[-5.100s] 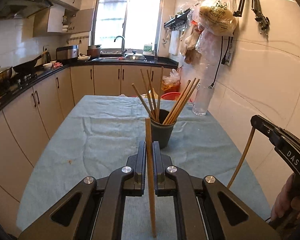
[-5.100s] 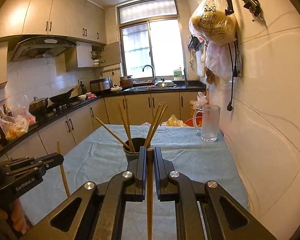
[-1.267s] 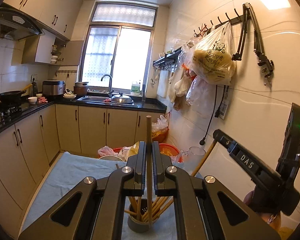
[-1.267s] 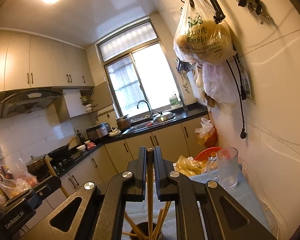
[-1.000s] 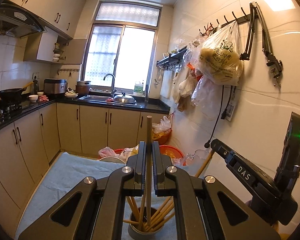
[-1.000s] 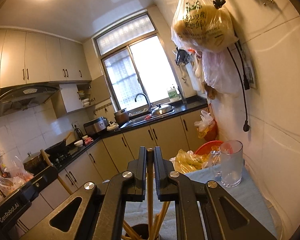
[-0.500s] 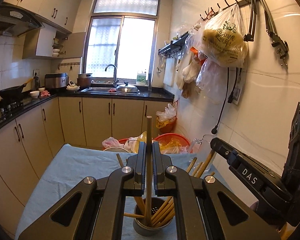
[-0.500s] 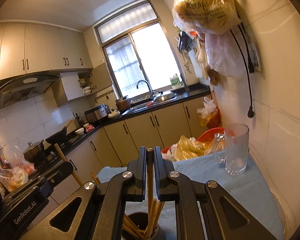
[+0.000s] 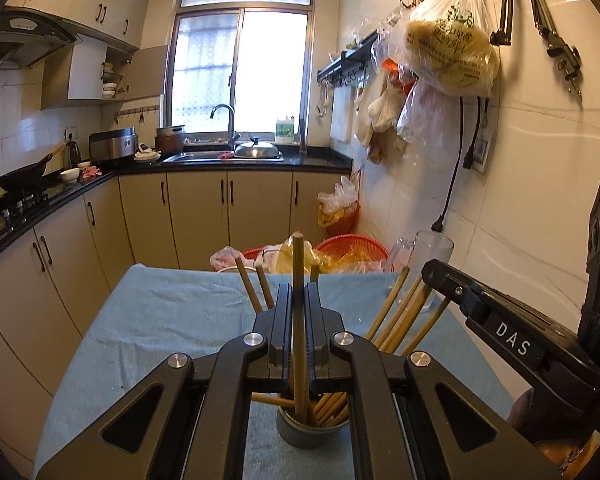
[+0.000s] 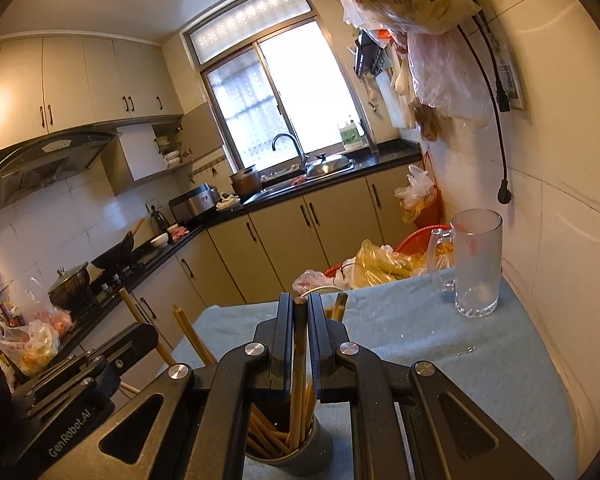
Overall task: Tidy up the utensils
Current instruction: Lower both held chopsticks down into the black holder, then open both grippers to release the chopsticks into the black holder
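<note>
kitchen table (image 9: 160,320): glass mug (image 10: 476,264) clear in right view (half-hidden left).

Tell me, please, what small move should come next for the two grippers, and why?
Probably open both jaws: the left gripper and right gripper each clamp a chopstick whose lower end already reaches into the grey cup.

Wooden chopsticks (image 9: 298,320) upright, tips inside grey holder (image 9: 304,434) among fanned chopsticks on blue cloth
</note>
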Action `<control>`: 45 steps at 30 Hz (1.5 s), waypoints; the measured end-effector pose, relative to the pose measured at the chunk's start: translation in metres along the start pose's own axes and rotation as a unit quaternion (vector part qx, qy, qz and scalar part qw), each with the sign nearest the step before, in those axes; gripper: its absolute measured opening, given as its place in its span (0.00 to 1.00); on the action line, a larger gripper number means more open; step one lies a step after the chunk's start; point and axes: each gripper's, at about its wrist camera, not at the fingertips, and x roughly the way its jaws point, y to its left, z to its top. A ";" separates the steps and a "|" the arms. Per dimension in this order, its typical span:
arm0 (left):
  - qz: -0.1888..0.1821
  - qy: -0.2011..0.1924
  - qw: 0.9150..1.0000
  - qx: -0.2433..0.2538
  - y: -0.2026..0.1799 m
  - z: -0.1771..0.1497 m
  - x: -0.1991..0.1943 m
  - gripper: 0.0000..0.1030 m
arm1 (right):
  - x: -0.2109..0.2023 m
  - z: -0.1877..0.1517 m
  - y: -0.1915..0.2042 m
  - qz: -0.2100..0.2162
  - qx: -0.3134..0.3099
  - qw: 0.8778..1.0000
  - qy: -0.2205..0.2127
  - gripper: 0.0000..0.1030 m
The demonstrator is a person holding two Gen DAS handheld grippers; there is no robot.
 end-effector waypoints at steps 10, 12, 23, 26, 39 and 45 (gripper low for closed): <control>0.001 0.013 1.000 0.005 0.001 -0.010 0.002 0.05 | 0.004 -0.004 0.004 0.000 -0.014 1.000 0.017 0.08; 0.001 0.015 1.000 0.006 0.002 -0.010 0.003 0.05 | 0.004 -0.004 0.004 0.001 -0.014 1.000 0.019 0.08; 0.001 0.033 0.999 -0.005 0.008 -0.014 0.004 0.05 | 0.004 -0.005 0.007 0.001 -0.016 1.000 0.021 0.08; 0.003 0.029 1.000 -0.006 0.008 -0.013 0.002 0.05 | 0.002 -0.004 0.008 0.004 -0.017 1.000 0.026 0.12; 0.013 0.015 1.000 -0.014 0.011 -0.017 -0.026 0.26 | -0.027 0.002 0.022 0.000 -0.028 1.000 0.008 0.28; 0.015 0.013 0.999 -0.028 0.017 -0.017 -0.044 0.43 | -0.048 0.006 0.028 -0.005 -0.035 0.999 -0.004 0.36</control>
